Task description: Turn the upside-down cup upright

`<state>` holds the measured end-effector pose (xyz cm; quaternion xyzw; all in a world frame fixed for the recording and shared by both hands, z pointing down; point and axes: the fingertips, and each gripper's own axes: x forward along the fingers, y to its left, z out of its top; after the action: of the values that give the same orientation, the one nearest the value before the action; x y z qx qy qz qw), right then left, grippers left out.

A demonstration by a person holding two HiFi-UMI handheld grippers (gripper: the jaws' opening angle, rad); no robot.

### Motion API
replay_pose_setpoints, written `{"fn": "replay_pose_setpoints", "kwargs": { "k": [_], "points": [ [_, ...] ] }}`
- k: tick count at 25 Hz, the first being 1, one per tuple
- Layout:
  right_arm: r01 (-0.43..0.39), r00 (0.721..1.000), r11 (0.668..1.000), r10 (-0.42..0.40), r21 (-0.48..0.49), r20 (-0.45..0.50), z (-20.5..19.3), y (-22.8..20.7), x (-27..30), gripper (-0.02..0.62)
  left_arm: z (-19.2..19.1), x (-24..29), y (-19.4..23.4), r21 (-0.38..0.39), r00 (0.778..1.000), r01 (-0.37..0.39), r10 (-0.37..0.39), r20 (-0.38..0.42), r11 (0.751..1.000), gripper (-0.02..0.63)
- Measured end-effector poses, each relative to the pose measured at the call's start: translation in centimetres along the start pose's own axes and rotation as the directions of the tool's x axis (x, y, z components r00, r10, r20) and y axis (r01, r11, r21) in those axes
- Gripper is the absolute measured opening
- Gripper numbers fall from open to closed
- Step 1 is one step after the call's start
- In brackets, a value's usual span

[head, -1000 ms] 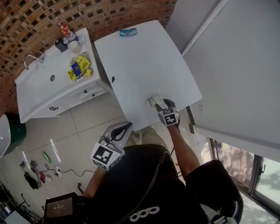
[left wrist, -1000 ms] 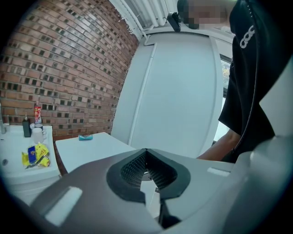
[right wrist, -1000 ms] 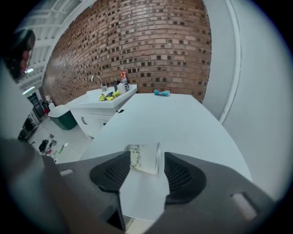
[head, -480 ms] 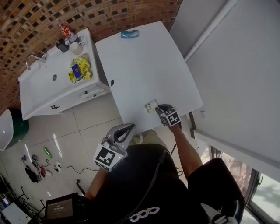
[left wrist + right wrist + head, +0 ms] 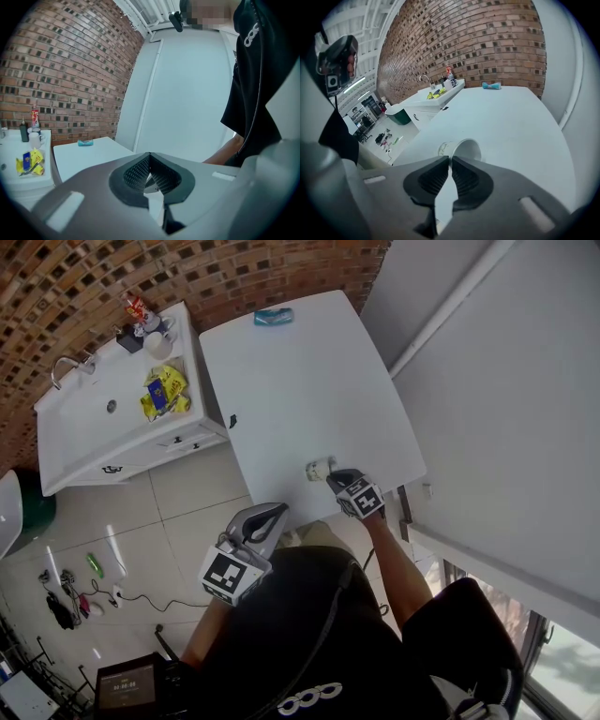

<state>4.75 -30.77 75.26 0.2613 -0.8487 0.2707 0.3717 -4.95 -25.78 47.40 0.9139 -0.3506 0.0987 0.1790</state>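
Its jaws having just been closing, the right gripper [image 5: 450, 158] pinches the thin wall of the small white paper cup [image 5: 468, 148], tipped sideways on the white table [image 5: 511, 122], likely to swing it upright, while the left gripper [image 5: 149, 155] idles closed and empty.

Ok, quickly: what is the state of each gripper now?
Left gripper: closed, empty.
Right gripper: jaws have just been closing, now pinching the cup by its rim.

White table [image 5: 300, 381], white cup [image 5: 319, 468], red-brown brick wall [image 5: 84, 287], teal packet [image 5: 273, 317], yellow wrappers [image 5: 161, 393]
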Motion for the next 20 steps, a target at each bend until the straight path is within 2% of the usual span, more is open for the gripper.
{"fn": "replay_pose_setpoints", "kwargs": {
  "k": [5,8,10,12,14,17,20],
  "points": [
    [0.039,0.998,0.996,-0.043,-0.081,-0.038,0.5,-0.5,-1.1,0.002,0.1,0.3,-0.1,-0.003,1.0,-0.003,0.003,0.011,1.0,0.015],
    [0.075,0.989,0.976,-0.099,-0.205,-0.111,0.3,-1.0,-1.5,0.002,0.1,0.2,0.0,-0.007,1.0,-0.009,0.009,0.018,1.0,0.015],
    [0.089,0.968,0.94,-0.159,-0.329,-0.192,-0.5,-1.3,-1.5,0.002,0.0,0.1,-0.1,-0.011,1.0,-0.012,0.013,0.024,1.0,0.015],
    [0.089,0.94,0.89,-0.224,-0.447,-0.259,-1.2,-1.6,-1.4,0.002,0.0,0.0,-0.1,-0.015,0.999,-0.015,0.016,0.029,1.0,0.015],
    [0.073,0.915,0.844,-0.268,-0.531,-0.301,-1.8,-1.8,-1.0,0.002,-0.1,-0.1,0.1,-0.02,0.999,-0.02,0.021,0.033,1.0,0.015],
    [0.05,0.886,0.793,-0.316,-0.608,-0.34,-2.7,-2.0,-0.4,0.002,-0.3,-0.5,0.4,-0.03,0.999,-0.031,0.032,0.041,0.999,0.015],
    [0.041,0.868,0.764,-0.347,-0.644,-0.357,-3.1,-1.9,0.1,0.002,-0.3,-1.2,0.8,-0.037,0.998,-0.044,0.046,0.048,0.998,0.015]
  ]
}}
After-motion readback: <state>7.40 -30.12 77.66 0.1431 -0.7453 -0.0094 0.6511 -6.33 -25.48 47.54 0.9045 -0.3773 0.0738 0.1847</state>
